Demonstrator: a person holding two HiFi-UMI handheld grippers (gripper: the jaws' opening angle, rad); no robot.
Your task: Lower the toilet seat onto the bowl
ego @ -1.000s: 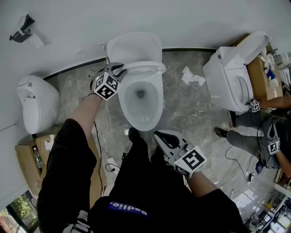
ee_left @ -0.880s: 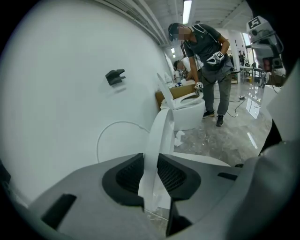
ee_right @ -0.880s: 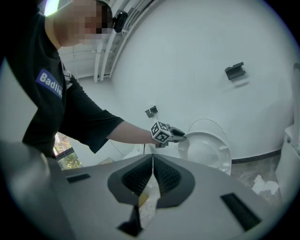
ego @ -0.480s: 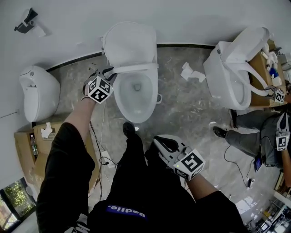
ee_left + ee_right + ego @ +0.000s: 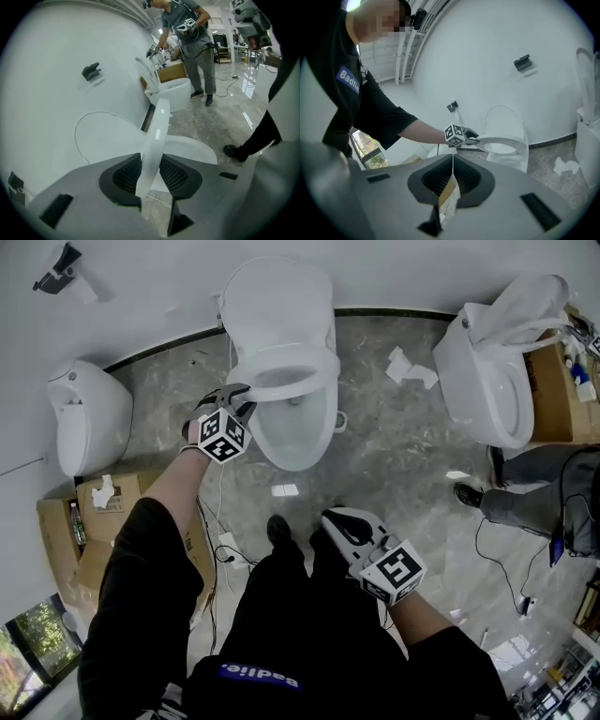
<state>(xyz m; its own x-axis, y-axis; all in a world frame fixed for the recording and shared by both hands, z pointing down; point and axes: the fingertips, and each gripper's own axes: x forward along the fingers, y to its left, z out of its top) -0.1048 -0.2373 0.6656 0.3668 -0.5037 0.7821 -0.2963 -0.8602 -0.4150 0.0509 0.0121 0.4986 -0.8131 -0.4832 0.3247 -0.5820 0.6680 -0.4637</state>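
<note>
A white toilet stands against the wall with its lid (image 5: 278, 306) up. The toilet seat (image 5: 328, 367) is tipped forward and lies almost level just over the bowl (image 5: 291, 442). My left gripper (image 5: 239, 395) grips the seat's left edge. In the left gripper view that edge (image 5: 157, 136) runs between the pads of the left gripper (image 5: 150, 171), touching both, while the jaws are opening. From the right gripper view the seat (image 5: 506, 140) looks flat above the rim. My right gripper (image 5: 342, 521) hangs by my legs with its jaws together (image 5: 452, 180) and nothing in them.
A second toilet (image 5: 497, 371) stands at the right, and another person's legs (image 5: 534, 493) are beside it. A white fixture (image 5: 89, 413) sits at the left, above cardboard boxes (image 5: 94, 512). Crumpled tissue (image 5: 408, 367) and cables (image 5: 225, 549) lie on the marble floor.
The seat has swung down from near the lid to almost level over the bowl, and my left gripper has come down and forward with it. My right gripper has stayed by my legs.
</note>
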